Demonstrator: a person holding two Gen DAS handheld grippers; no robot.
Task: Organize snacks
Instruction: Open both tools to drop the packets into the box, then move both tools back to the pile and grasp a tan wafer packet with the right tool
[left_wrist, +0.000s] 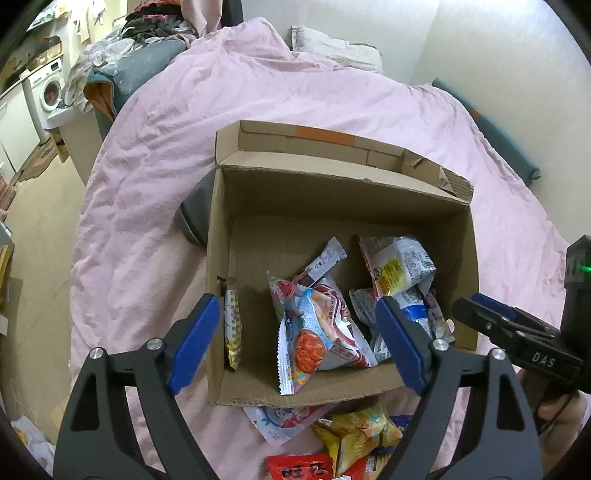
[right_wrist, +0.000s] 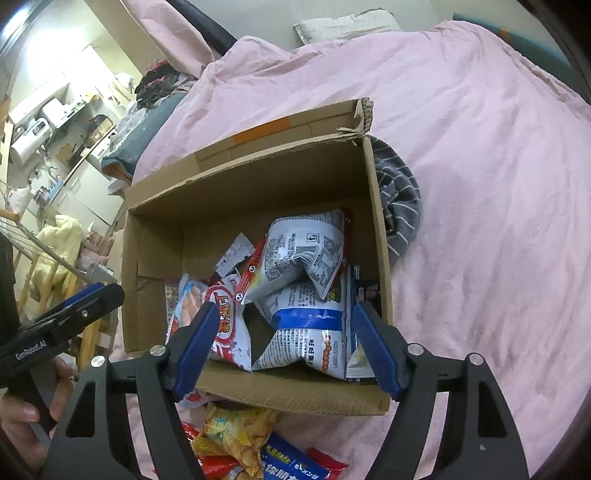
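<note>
Fingers released on both our grippers — left gripper (left_wrist: 301, 341) and right gripper (right_wrist: 286, 345) hover spread above the snack-filled cardboard box (left_wrist: 236, 391) on the pink blanket (left_wrist: 155, 155).

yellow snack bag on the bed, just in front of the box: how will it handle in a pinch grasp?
The yellow snack bag looks puffed and crinkled, so probably light and squashy. Its glossy film may slip. The contents are likely brittle, so a hard squeeze could crush them.

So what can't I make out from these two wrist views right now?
- Loose snack pile: cut off by the bottom edge and gripper frames, both views.
- Packets lowest in the cardboard box: buried under upper packets.
- Grey striped cloth: mostly behind the box wall.
</note>
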